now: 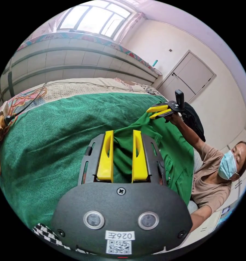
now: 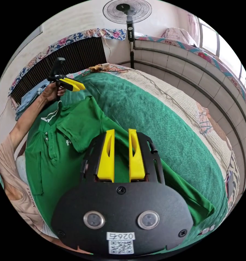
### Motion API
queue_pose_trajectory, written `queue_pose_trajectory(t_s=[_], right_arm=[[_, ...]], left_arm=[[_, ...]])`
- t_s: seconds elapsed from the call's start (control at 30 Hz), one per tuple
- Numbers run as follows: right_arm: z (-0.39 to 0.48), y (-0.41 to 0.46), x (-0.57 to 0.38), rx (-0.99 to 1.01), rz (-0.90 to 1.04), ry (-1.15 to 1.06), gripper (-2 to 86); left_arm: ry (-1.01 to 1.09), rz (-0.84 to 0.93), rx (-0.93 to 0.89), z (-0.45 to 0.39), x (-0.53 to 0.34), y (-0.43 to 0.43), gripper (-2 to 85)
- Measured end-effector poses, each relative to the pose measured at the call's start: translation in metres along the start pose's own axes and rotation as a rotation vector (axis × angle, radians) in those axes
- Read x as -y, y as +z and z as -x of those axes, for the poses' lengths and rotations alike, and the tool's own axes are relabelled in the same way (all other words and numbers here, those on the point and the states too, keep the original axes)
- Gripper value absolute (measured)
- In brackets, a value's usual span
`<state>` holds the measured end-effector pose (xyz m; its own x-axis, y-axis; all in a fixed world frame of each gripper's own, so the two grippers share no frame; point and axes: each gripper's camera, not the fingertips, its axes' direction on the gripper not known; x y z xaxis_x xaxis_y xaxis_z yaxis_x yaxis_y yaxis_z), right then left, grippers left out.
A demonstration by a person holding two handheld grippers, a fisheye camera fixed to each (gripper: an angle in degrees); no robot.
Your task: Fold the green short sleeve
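While I watched the left gripper view, my left gripper (image 1: 123,155) had its fingers parted around bunched cloth of the green short sleeve (image 1: 177,160), not pressing it. That shirt lay on the green bedspread (image 1: 55,141). A door (image 1: 190,78) stood beyond. From the right gripper view, a standing fan (image 2: 127,12) appeared (behind the bed), and my right gripper (image 2: 121,155) had fingers spread over the shirt's hem.
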<state>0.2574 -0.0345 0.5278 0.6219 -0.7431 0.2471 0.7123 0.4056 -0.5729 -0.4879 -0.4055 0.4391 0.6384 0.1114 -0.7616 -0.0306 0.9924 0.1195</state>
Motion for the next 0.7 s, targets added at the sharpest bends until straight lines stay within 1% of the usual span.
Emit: queue_pose_trajectory(t_s=[0.07,0.13,0.17,0.2,0.27,0.37,0.4,0.53,0.6,0.63,0.67,0.7], right_arm=[[0.002,0.016,0.006,0.007,0.082,-0.022,5.2],[0.004,0.029,0.01,-0.049,0.145,-0.023,2.2],[0.004,0.028,0.011,-0.085,0.126,-0.002,1.6],[0.003,0.026,0.012,-0.096,0.113,0.009,1.2],[-0.002,0.015,0.009,-0.151,0.063,0.096,2.1],[0.007,-0.004,0.003,-0.166,-0.013,0.128,3.5],[0.011,-0.007,0.002,-0.157,-0.027,0.124,3.7],[0.048,-0.009,0.015,0.007,-0.058,0.029,3.7],[0.066,-0.004,0.028,0.057,-0.05,-0.016,3.2],[0.078,0.0,0.037,0.056,-0.043,-0.042,3.0],[0.088,0.006,0.046,0.043,-0.028,-0.07,2.9],[0.093,0.01,0.05,0.039,-0.018,-0.082,2.9]], left_arm=[[-0.026,0.04,-0.026,0.012,0.001,0.01,8.9],[-0.07,0.125,0.01,0.021,0.004,0.023,6.7],[-0.096,0.165,0.054,0.023,0.005,0.028,5.3],[-0.101,0.165,0.081,0.022,0.005,0.029,4.8],[-0.098,0.142,0.169,0.014,0.001,0.021,0.5],[-0.08,0.124,0.224,0.006,-0.007,0.007,-0.5],[-0.078,0.114,0.221,0.005,-0.008,0.004,-0.6],[-0.072,0.089,0.146,0.011,-0.015,0.002,-0.2],[-0.104,0.131,0.124,0.024,-0.012,0.016,0.9],[-0.152,0.182,0.108,0.037,-0.009,0.03,2.3],[-0.191,0.238,0.094,0.048,-0.006,0.043,1.3],[-0.197,0.222,0.082,0.052,-0.005,0.043,0.9]])
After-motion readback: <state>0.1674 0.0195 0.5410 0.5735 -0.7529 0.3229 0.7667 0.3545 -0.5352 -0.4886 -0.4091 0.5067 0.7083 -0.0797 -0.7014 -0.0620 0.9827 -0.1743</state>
